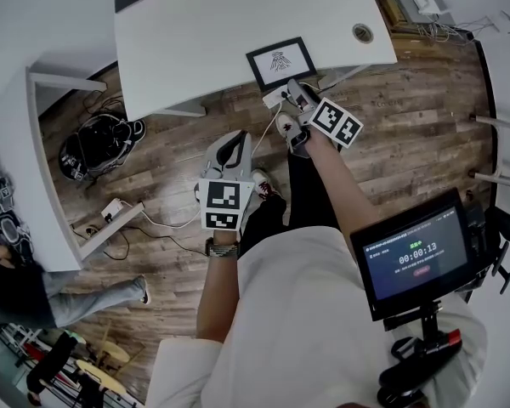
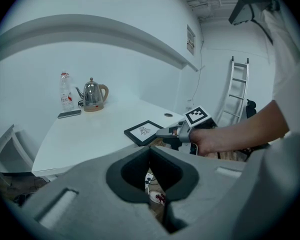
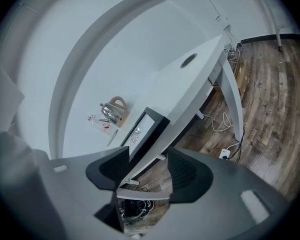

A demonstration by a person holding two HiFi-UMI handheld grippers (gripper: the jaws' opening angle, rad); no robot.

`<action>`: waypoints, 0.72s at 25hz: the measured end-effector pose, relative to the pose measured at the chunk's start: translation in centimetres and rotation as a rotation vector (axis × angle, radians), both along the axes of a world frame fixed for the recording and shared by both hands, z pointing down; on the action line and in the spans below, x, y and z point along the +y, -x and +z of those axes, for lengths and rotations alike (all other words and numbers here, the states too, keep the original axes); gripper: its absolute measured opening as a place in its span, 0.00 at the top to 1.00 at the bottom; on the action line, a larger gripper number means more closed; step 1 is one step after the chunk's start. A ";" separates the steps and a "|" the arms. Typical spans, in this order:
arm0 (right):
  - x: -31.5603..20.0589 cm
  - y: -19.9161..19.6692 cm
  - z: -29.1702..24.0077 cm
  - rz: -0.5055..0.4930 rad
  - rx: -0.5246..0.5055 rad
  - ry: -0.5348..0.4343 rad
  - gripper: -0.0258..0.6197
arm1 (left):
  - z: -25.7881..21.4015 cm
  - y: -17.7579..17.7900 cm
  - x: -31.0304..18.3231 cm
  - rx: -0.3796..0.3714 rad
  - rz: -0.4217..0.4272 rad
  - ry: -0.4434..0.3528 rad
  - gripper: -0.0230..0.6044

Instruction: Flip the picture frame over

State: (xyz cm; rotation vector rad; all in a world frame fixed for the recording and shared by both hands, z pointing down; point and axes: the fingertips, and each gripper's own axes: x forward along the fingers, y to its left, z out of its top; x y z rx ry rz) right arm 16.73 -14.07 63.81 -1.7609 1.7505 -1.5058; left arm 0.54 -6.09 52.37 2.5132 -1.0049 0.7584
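The right tongs [image 3: 147,159] are wide open and empty with the picture frame [image 3: 140,130] just ahead at the table [image 3: 190,84] edge, the left tongs [image 2: 152,184] are shut, and a bad pinch could knock it off.

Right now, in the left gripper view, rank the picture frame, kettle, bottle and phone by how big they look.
1. picture frame and kettle: about alike, and the frame is nearer, so I won't rank them.
2. bottle
3. phone, smallest

The picture frame's [image 1: 280,61] drawing [image 1: 279,59], perhaps a plant, is too small.
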 end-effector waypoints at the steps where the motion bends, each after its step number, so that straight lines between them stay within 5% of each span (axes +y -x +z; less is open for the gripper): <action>1: 0.0 0.0 0.0 -0.011 0.013 0.006 0.58 | -0.1 0.0 -0.2 0.000 0.001 -0.005 0.96; 7: 0.5 -1.2 0.0 -0.076 0.228 0.036 0.74 | 0.2 -0.1 -1.6 0.011 0.000 -0.022 0.96; 13: 4.9 -3.5 -7.0 -0.107 0.360 -0.059 0.86 | -5.0 -1.7 2.1 0.022 -0.003 -0.105 0.96; 18: 3.3 -3.0 -8.7 -0.132 0.457 -0.100 0.92 | -5.4 -1.2 0.2 0.030 -0.007 -0.127 0.96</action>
